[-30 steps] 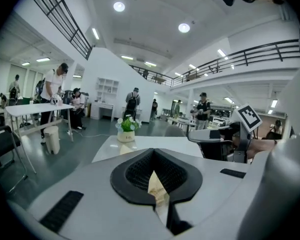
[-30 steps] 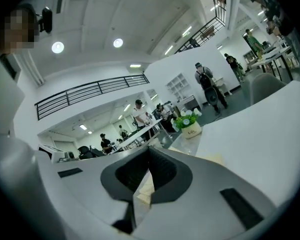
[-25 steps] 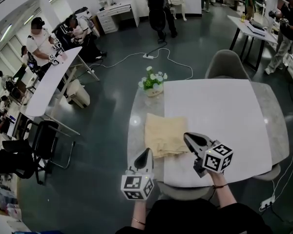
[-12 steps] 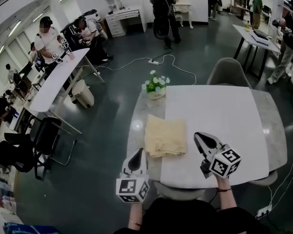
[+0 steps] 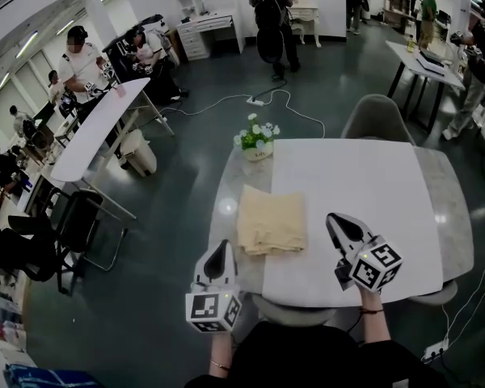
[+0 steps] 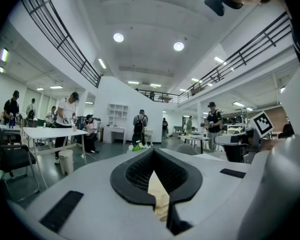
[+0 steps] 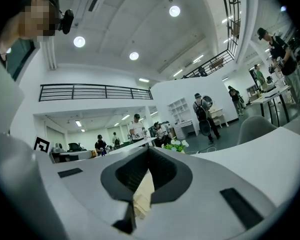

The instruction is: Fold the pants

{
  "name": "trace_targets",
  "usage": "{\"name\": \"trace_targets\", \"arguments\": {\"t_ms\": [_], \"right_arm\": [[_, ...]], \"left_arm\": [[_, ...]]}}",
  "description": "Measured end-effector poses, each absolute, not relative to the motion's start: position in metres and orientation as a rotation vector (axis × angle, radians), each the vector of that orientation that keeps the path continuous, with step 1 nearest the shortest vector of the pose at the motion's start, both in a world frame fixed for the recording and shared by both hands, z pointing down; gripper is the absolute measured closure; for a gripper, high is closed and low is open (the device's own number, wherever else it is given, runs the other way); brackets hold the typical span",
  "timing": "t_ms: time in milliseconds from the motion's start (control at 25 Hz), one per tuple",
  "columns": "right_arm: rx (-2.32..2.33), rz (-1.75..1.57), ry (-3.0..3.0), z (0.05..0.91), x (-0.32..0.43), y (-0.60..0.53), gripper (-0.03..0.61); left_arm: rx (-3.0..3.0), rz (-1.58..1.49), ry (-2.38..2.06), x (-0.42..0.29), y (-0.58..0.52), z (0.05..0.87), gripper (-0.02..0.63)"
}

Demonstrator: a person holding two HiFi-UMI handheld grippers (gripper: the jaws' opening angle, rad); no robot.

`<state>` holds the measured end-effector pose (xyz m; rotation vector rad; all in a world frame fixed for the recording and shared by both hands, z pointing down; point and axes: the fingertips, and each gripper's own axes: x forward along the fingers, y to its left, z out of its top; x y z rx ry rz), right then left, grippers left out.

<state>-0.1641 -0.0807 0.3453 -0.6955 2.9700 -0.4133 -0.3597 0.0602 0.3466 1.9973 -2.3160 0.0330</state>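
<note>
Both jaws together, nothing in them. Left gripper (image 5: 218,253) and right gripper (image 5: 336,221) hover at the near table (image 5: 364,192) edge. Folded tan pants (image 5: 271,221) lie just ahead, between them. Risk: a careless swing forward snags the top layer and the fold opens.

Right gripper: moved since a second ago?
Yes. The right gripper has pulled rightward, away from the folded beige cloth pants that it nearly touched before.
</note>
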Motion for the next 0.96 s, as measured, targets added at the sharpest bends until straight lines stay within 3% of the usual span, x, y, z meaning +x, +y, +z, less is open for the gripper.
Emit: {"name": "trace_targets", "arguments": {"t_ms": [960], "right_arm": [[-0.697, -0.322, 2.995, 0.3425, -0.1576, -0.0825, 0.563]], "left_arm": [[1.956, 0.094, -2.331, -0.3575, 0.0638, 0.3547, 0.606]]}}
